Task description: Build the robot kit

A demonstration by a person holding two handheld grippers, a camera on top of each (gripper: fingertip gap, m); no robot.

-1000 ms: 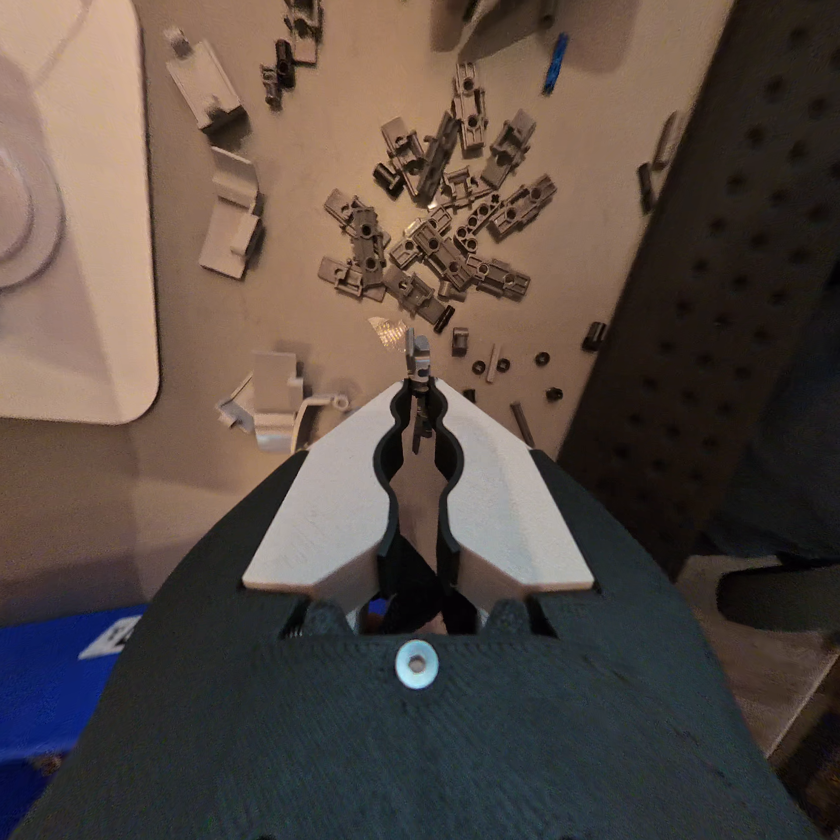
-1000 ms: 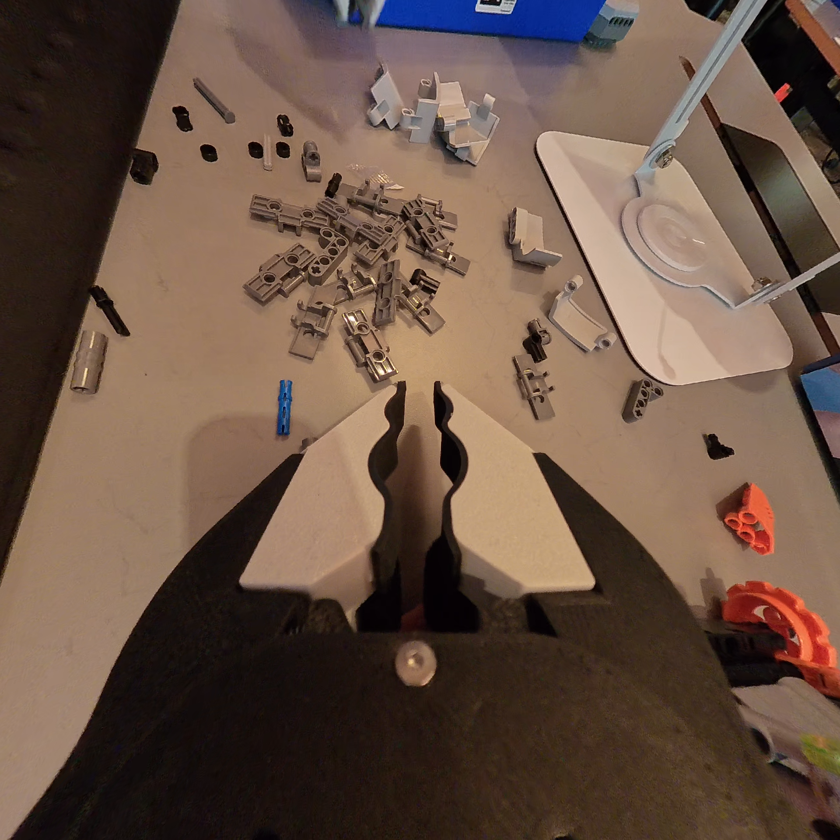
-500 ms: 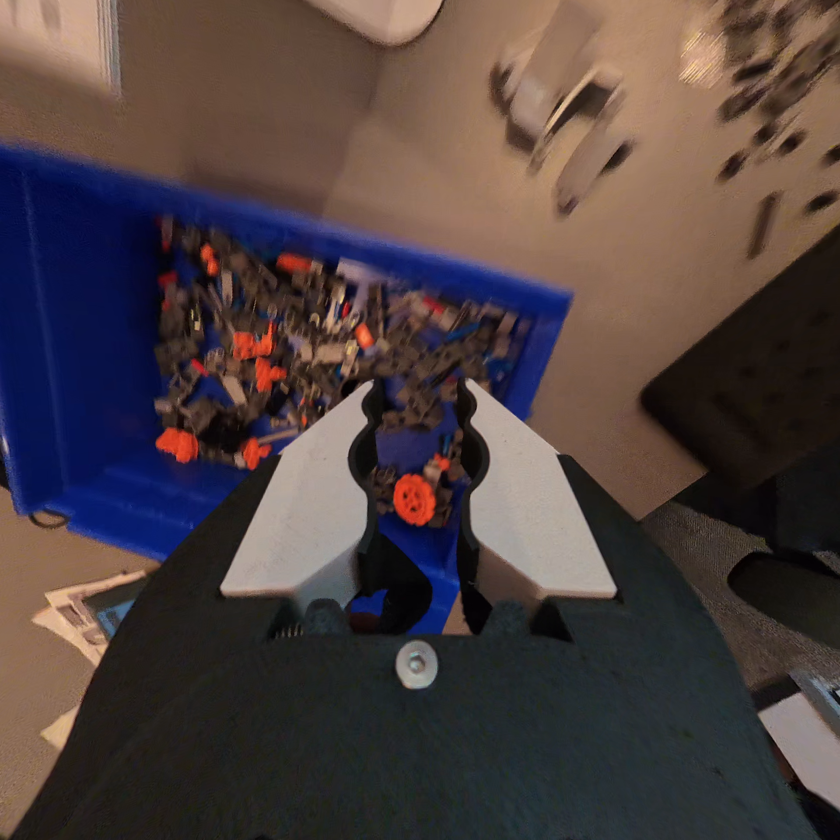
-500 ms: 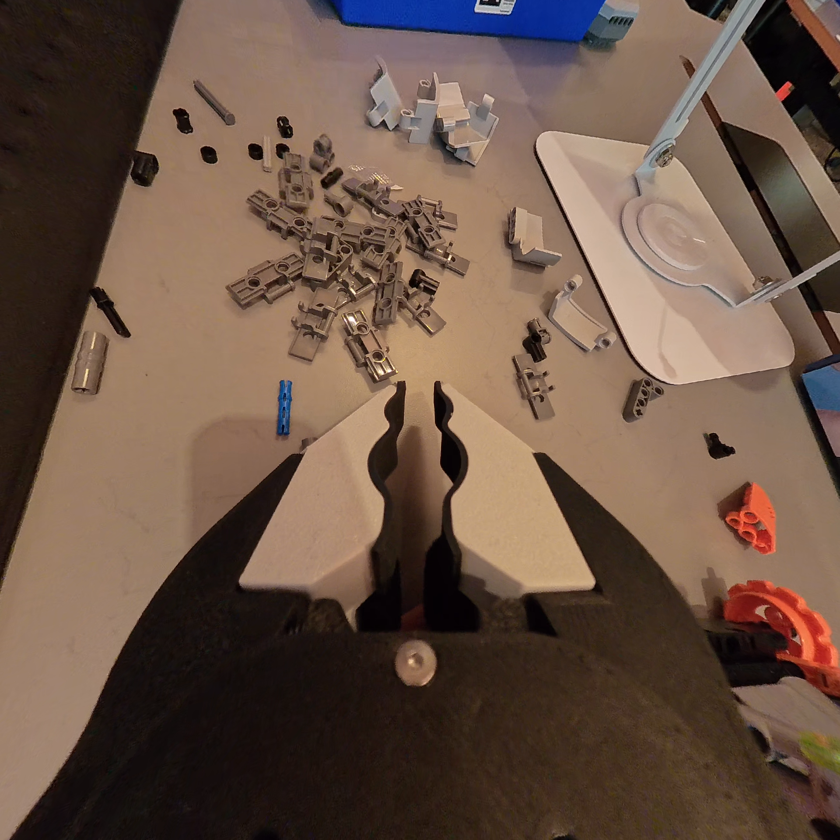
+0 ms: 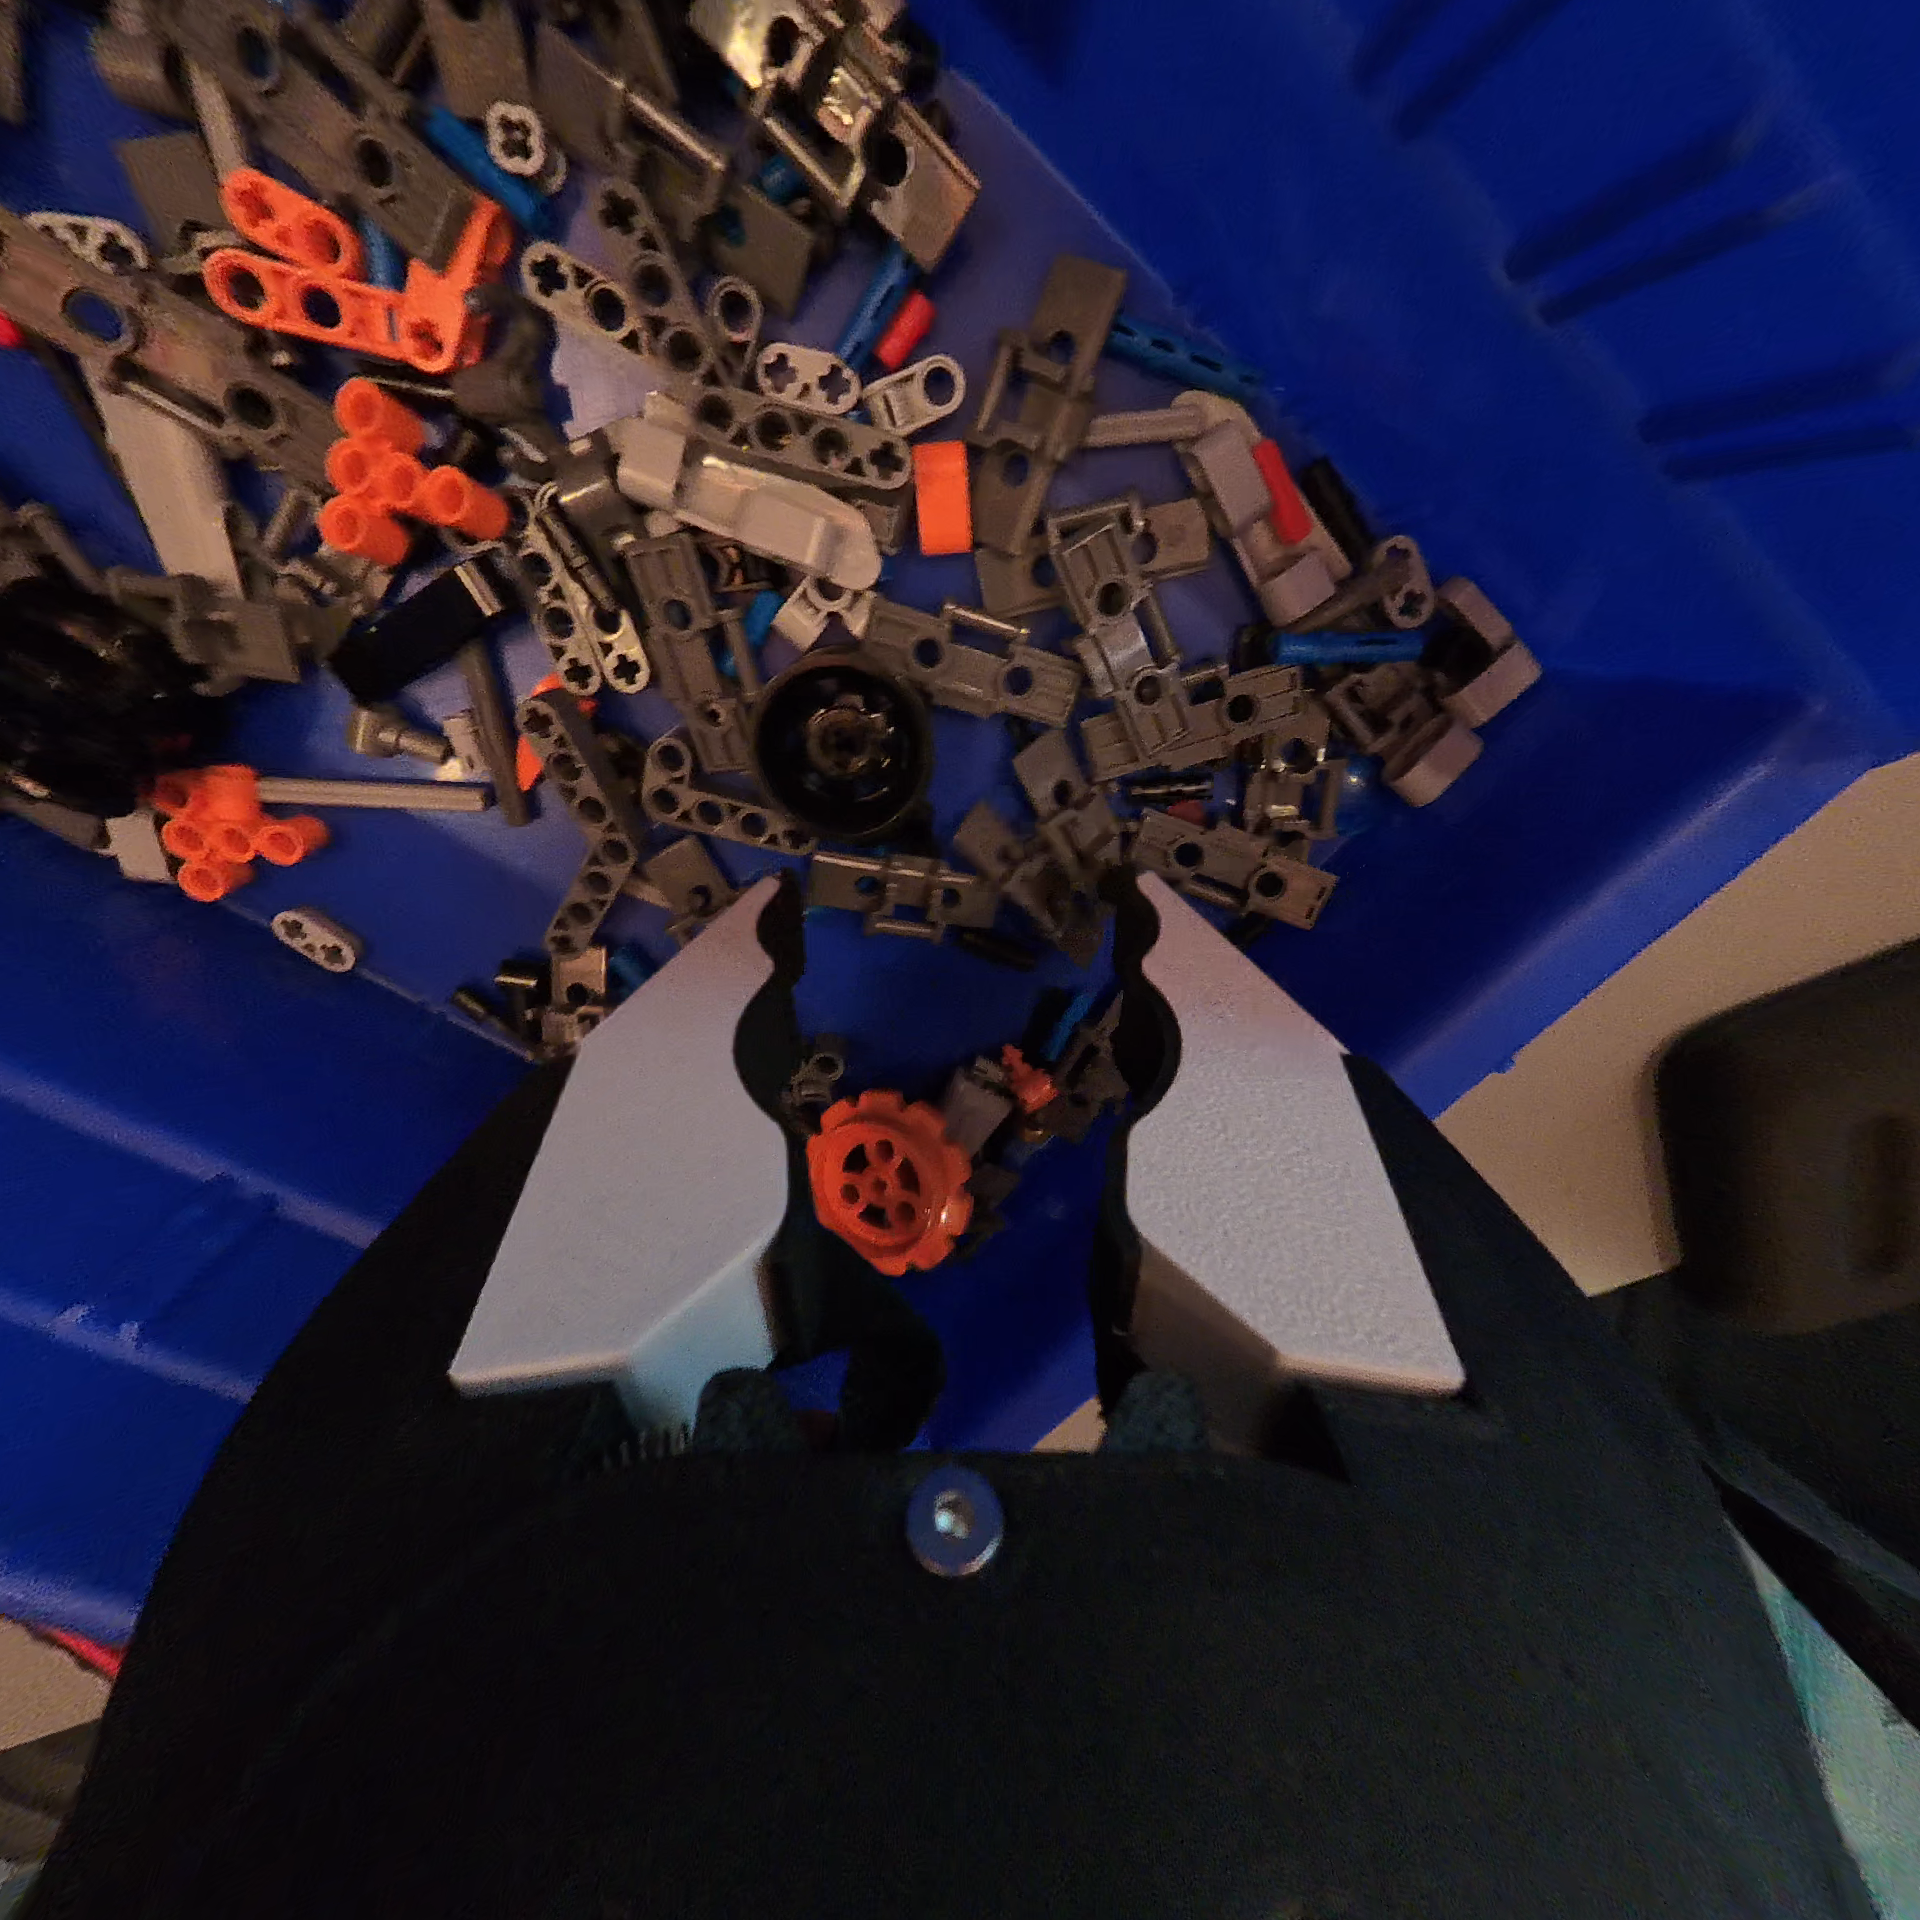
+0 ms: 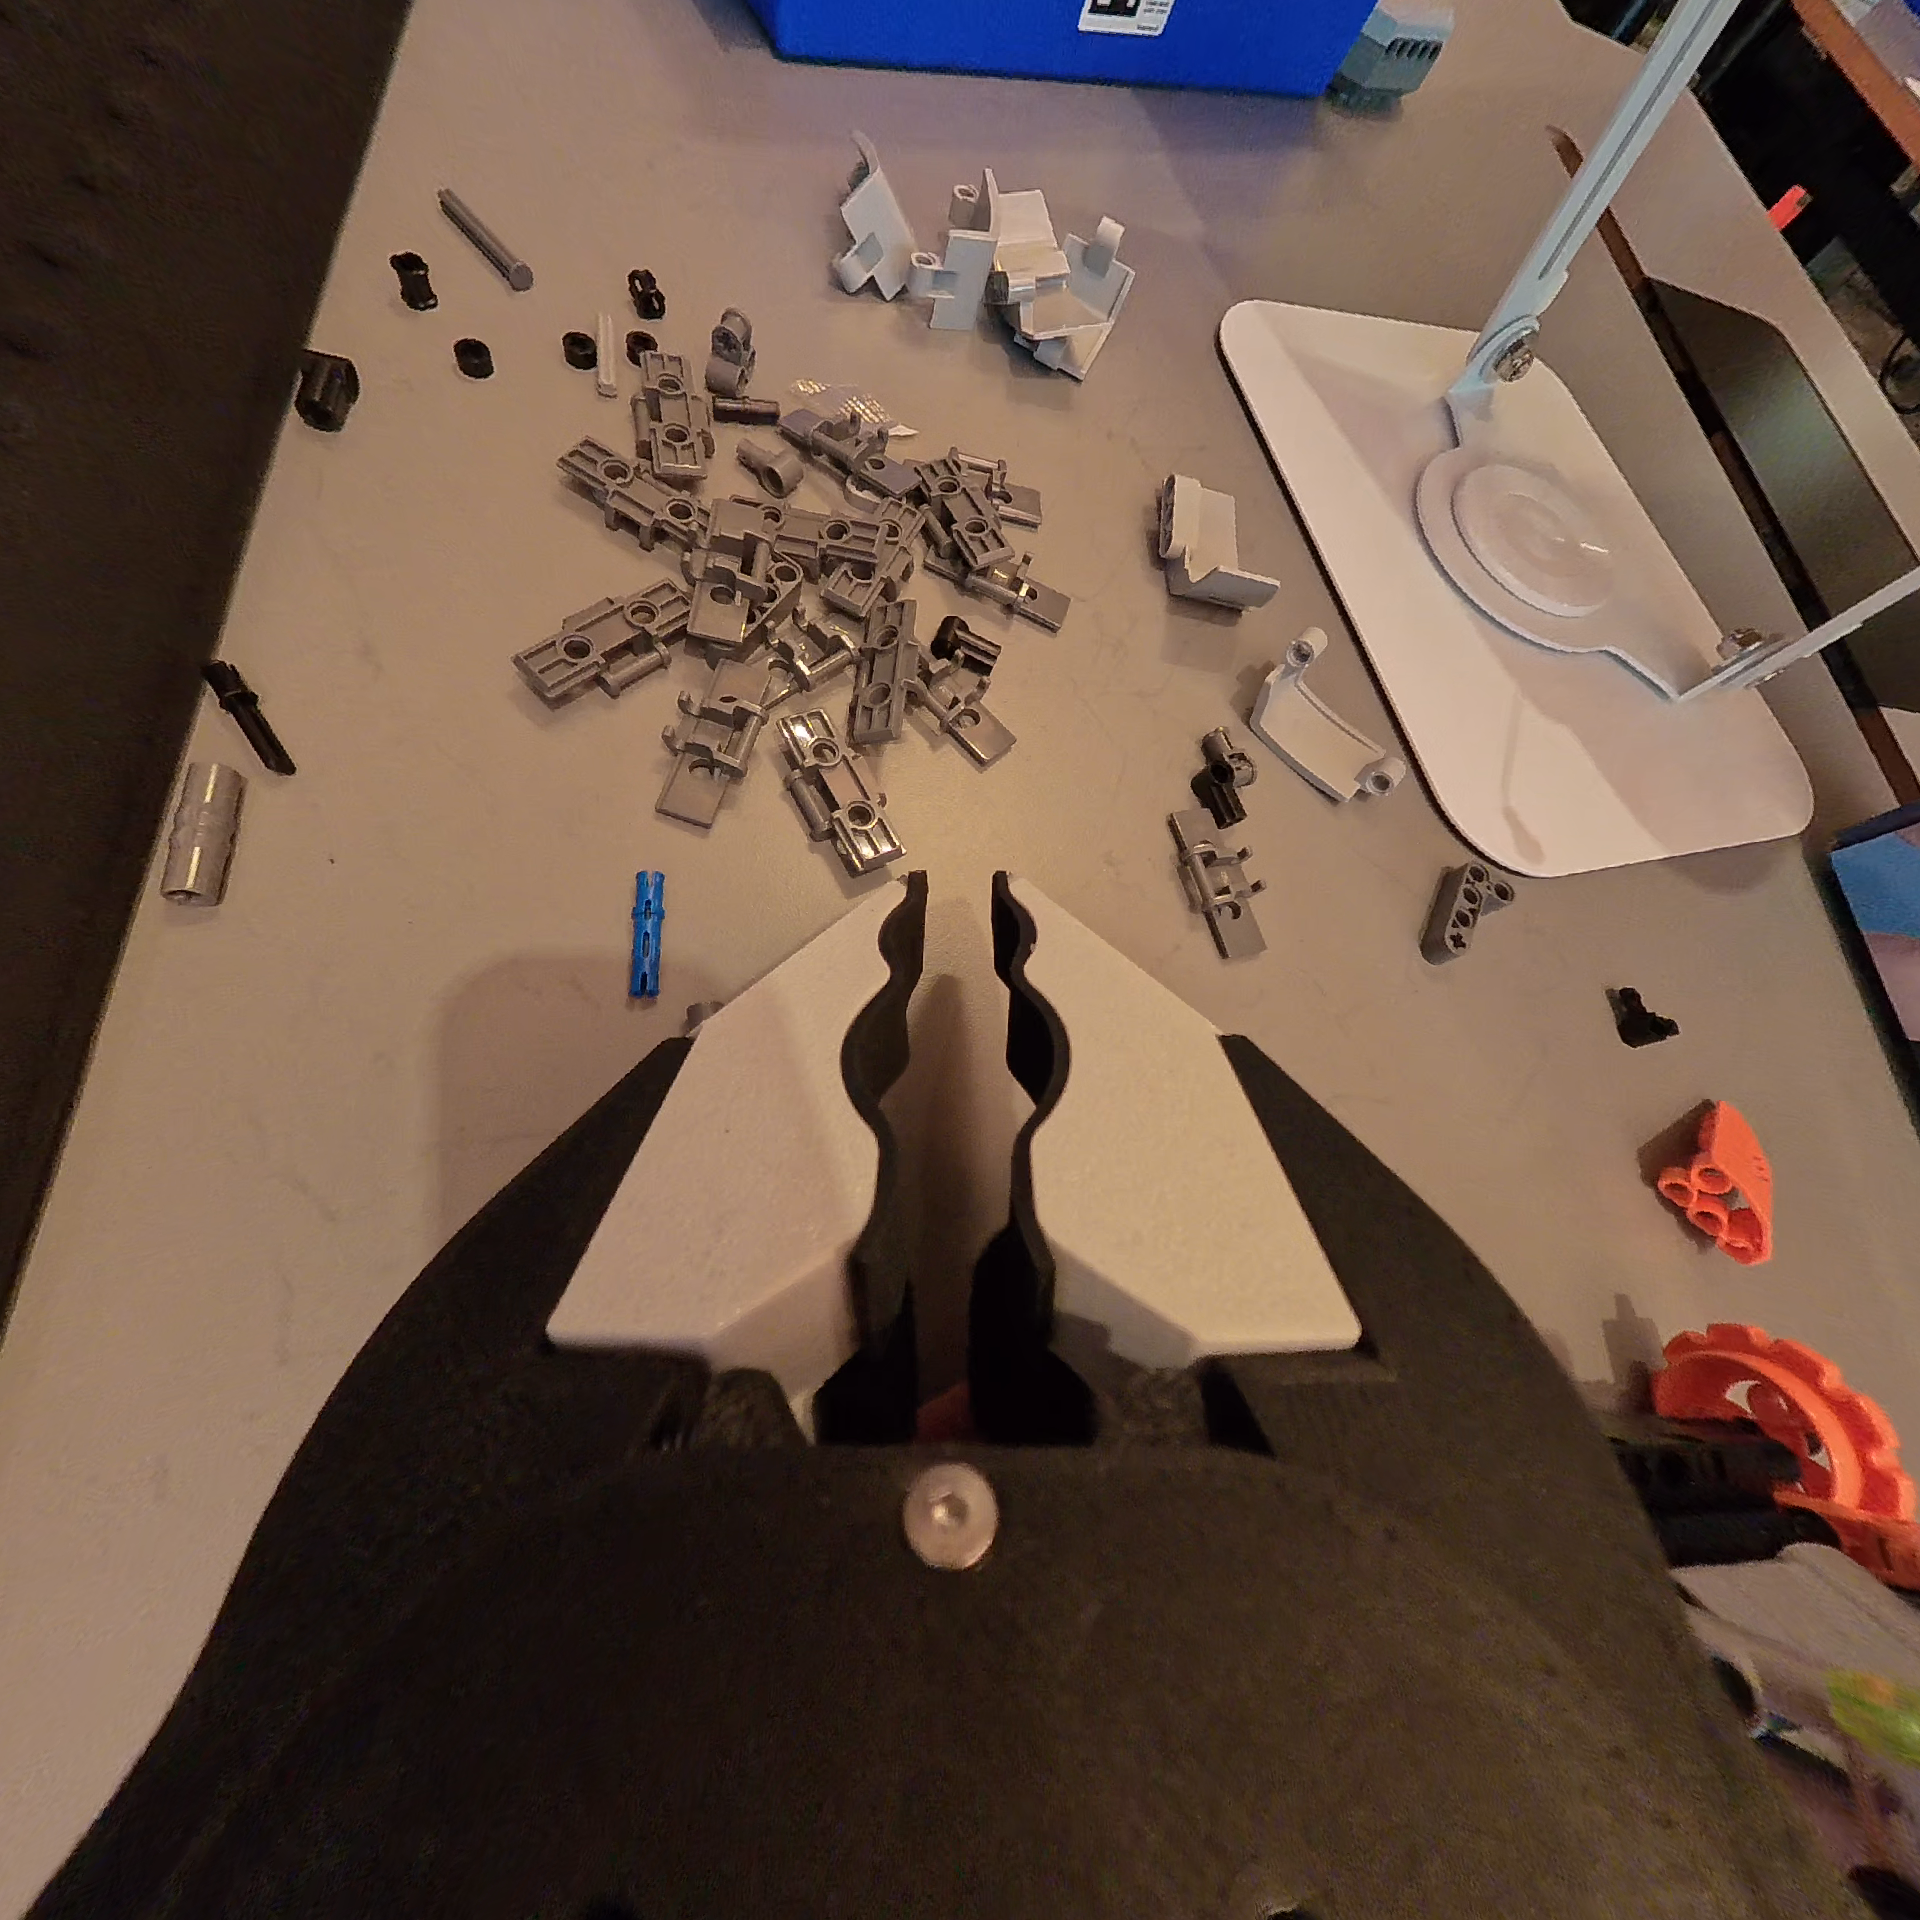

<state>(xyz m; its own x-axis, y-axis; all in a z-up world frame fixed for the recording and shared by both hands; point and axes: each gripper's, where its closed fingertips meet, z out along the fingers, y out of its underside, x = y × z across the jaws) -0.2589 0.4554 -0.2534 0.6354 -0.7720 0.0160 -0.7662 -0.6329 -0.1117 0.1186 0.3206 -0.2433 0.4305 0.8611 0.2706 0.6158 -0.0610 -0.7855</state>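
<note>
the blue bin (image 5: 1558, 260) holds a loose heap of grey, black and orange building pieces. the left gripper (image 5: 951, 894) hangs over that bin with its jaws spread wide and nothing between them; an orange gear (image 5: 888, 1184) lies below the gap, and a black wheel (image 5: 842, 743) sits just beyond the tips. the right gripper (image 6: 951, 883) is over the worktop (image 6: 312, 1143), jaws slightly parted and empty, just short of a pile of grey connector pieces (image 6: 779, 592). a blue pin (image 6: 646, 933) lies left of its tips, a white tray (image 6: 1351, 499) right of the pile.
</note>
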